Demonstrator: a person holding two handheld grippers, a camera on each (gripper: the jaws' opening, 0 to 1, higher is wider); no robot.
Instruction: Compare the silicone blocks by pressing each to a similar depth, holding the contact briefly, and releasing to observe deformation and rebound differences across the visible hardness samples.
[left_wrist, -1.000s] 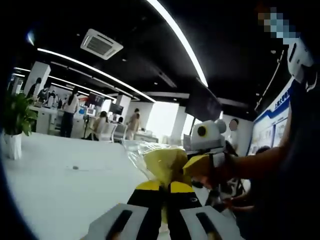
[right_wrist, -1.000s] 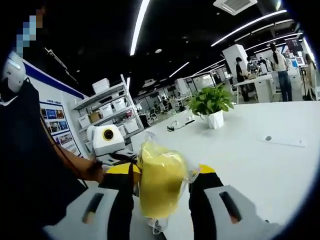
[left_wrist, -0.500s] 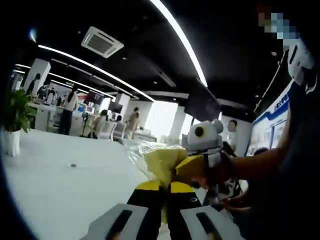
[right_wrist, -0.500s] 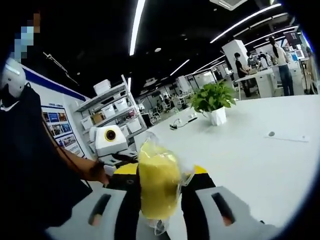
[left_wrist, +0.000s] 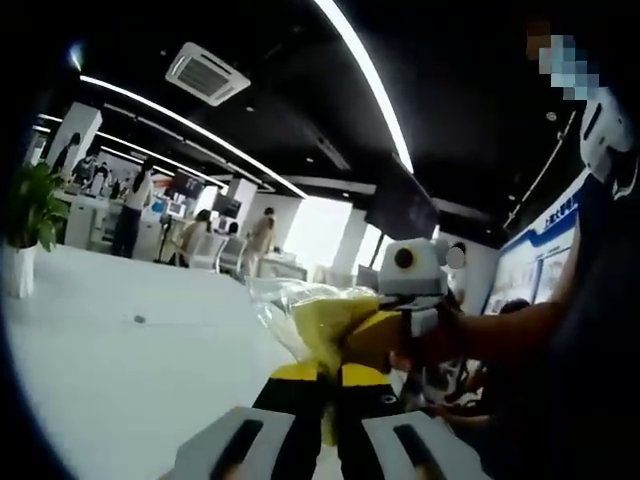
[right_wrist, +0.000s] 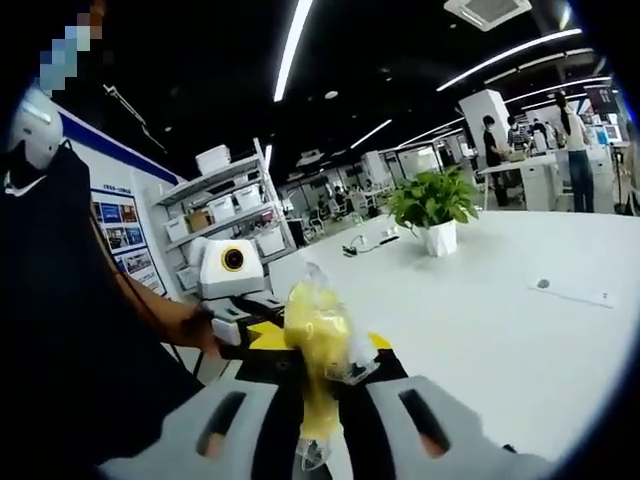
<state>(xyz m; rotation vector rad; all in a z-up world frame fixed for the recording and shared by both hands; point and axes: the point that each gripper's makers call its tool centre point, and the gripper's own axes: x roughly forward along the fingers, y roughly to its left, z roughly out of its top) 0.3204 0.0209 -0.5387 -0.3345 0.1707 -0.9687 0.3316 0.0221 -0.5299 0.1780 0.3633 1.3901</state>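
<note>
Left gripper view: the left gripper (left_wrist: 322, 385) has its jaws clenched on the yellow silicone block (left_wrist: 325, 325), which sits in a clear plastic wrapper (left_wrist: 272, 300) and is held aloft above the white worktop (left_wrist: 110, 380). The right gripper (left_wrist: 385, 335) meets the same block from the right, carried by a person's hand (left_wrist: 440, 335). Farther off stand a potted plant (left_wrist: 25, 235) at the left and people at distant desks.

Right gripper view: the right gripper (right_wrist: 322, 405) grasps the yellow silicone block (right_wrist: 315, 335) between its jaws, the block squeezed narrow and its wrapper (right_wrist: 350, 360) bulging sideways. The left gripper (right_wrist: 250, 335) touches the block from the left. Beyond lie the worktop (right_wrist: 480, 320), a potted plant (right_wrist: 432, 205) and storage shelves (right_wrist: 225, 215).
</note>
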